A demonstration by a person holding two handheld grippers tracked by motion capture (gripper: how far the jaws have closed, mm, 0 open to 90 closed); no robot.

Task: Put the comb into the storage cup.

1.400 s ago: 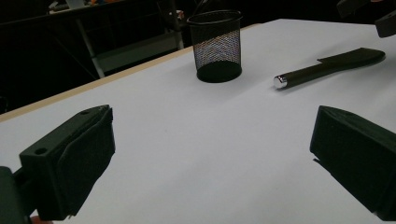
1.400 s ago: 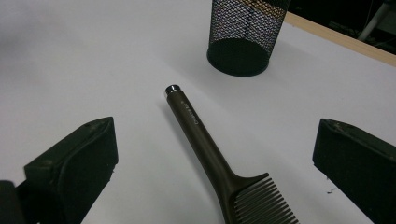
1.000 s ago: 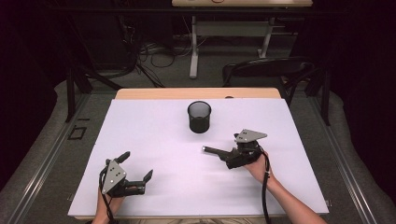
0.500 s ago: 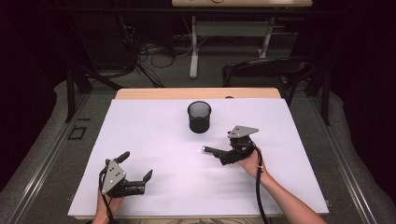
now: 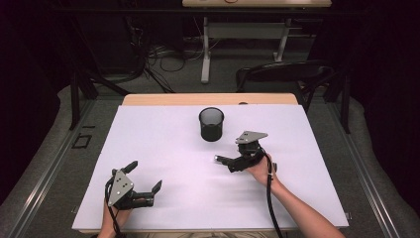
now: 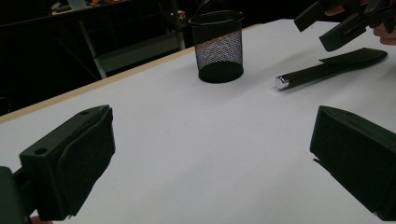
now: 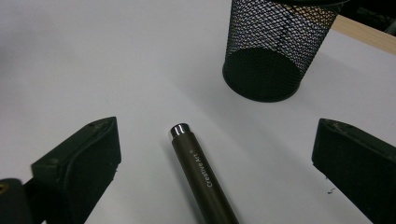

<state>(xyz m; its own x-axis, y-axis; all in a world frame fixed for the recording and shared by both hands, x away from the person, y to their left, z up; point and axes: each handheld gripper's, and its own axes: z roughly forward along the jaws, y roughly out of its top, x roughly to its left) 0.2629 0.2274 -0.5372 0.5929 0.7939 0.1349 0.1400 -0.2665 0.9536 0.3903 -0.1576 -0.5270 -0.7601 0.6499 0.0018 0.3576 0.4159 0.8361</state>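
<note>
A dark pen (image 7: 201, 179) with a silver end lies flat on the white table (image 5: 163, 144), its silver end (image 5: 217, 158) pointing left. My right gripper (image 5: 233, 162) hovers open just above it, one jaw on each side of the pen's barrel and not touching it. A black mesh cup (image 5: 211, 124) stands upright a short way beyond the pen and looks empty (image 7: 275, 46). My left gripper (image 5: 144, 177) rests open near the front left edge with nothing between its jaws. From the left gripper view, the pen (image 6: 322, 72) lies under the right gripper (image 6: 345, 21).
The table's bare wooden back edge (image 5: 208, 99) runs behind the white sheet. A dark chair (image 5: 282, 74) and desk legs stand on the floor beyond it. Open white surface lies between the two grippers.
My right gripper has slid a little to the left along the pen, towards its silver end. The pen, the cup and the left gripper have not moved.
</note>
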